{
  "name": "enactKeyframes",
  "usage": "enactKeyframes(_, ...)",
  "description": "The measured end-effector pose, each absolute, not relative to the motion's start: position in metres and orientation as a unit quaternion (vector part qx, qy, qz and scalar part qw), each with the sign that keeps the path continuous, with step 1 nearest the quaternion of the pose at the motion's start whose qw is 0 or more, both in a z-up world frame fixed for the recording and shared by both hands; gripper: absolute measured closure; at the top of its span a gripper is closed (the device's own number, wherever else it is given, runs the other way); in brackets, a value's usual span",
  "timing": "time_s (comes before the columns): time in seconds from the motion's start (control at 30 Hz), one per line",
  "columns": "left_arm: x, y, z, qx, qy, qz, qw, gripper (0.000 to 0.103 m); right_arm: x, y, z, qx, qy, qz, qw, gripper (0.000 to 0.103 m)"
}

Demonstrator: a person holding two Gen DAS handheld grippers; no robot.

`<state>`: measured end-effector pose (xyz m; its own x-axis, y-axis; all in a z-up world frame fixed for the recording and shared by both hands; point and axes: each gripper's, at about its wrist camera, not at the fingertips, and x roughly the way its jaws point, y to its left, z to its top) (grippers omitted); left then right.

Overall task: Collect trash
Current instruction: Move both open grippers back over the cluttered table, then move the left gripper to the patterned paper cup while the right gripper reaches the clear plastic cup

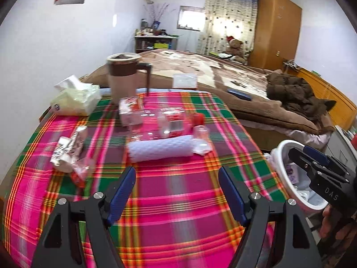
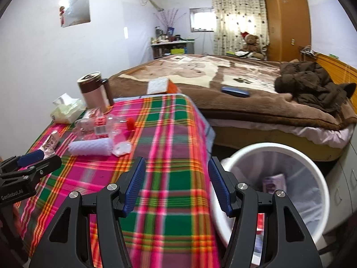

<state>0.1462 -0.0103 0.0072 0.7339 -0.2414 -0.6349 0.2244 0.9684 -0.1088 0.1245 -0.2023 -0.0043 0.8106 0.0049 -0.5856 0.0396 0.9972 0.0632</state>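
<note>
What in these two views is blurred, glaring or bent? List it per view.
Left wrist view: plaid tablecloth smeared by motion blur, white roll soft, curtain window blown out, room edges curved by the fisheye. Right wrist view: cloth blurred near the open right tongs, curtain glaring, white bin rim stretched.

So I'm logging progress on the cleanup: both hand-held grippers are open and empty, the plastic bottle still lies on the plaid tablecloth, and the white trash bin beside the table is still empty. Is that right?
Not quite: the white trash bin is not empty. The right wrist view shows a purple wrapper inside it. The rest holds: left hand-held gripper and right hand-held gripper are open and empty, and the plastic bottle lies on the plaid tablecloth.
</note>
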Motion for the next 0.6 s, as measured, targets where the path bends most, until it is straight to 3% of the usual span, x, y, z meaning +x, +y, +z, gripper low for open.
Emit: enactKeyframes(0.6, 0.181, 0.082, -0.007, -0.064, 0.361, -0.041, 0.930, 0.025, 0.182, -0.153, -0.018, 0.027, 0.338, 0.035, 0.940, 0.043)
